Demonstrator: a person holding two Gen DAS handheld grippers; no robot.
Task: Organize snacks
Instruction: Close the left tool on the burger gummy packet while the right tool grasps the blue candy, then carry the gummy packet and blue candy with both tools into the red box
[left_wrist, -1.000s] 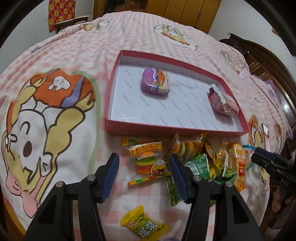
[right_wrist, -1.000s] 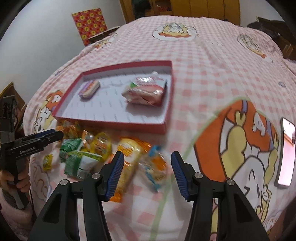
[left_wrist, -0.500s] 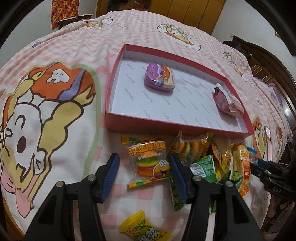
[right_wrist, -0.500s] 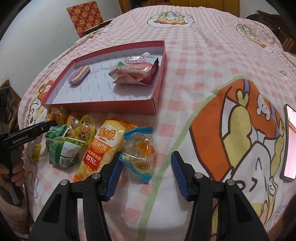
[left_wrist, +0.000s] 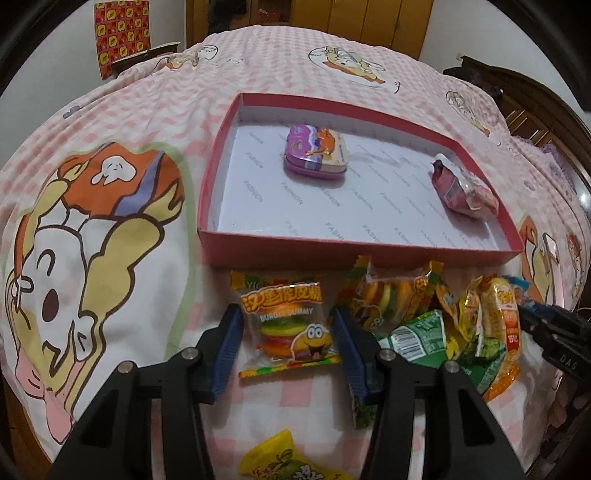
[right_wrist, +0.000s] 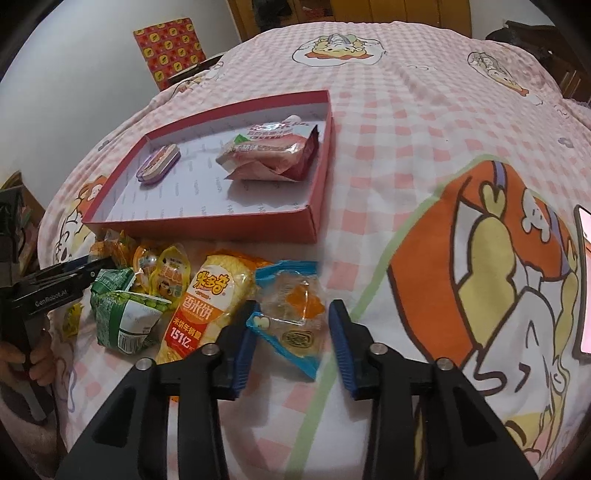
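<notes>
A clear burger gummy packet (left_wrist: 291, 332) lies on the pink checked bedcover, just before the red box (left_wrist: 332, 251). My left gripper (left_wrist: 286, 317) straddles it with its jaws closing; the blue pads stand at the packet's two edges without squeezing it. In the right wrist view a blue-edged clear packet (right_wrist: 295, 317) lies between the closing jaws of my right gripper (right_wrist: 292, 308), whose pads flank it closely. The box (right_wrist: 207, 229) holds a purple tin (left_wrist: 314, 155) and a pink packet (right_wrist: 273, 151).
Between the grippers lies a heap of snacks: green packets (right_wrist: 125, 314), a yellow rice-cracker bag (right_wrist: 207, 306), another gummy burger packet (left_wrist: 388, 299). A yellow packet (left_wrist: 288, 458) lies under the left gripper. A phone (right_wrist: 585, 277) rests at the right. Dark wooden furniture (left_wrist: 535, 107) borders the bed.
Both grippers' jaws have narrowed around their packets. The right gripper has come down and in over the blue-edged packet. The left gripper has barely moved.
</notes>
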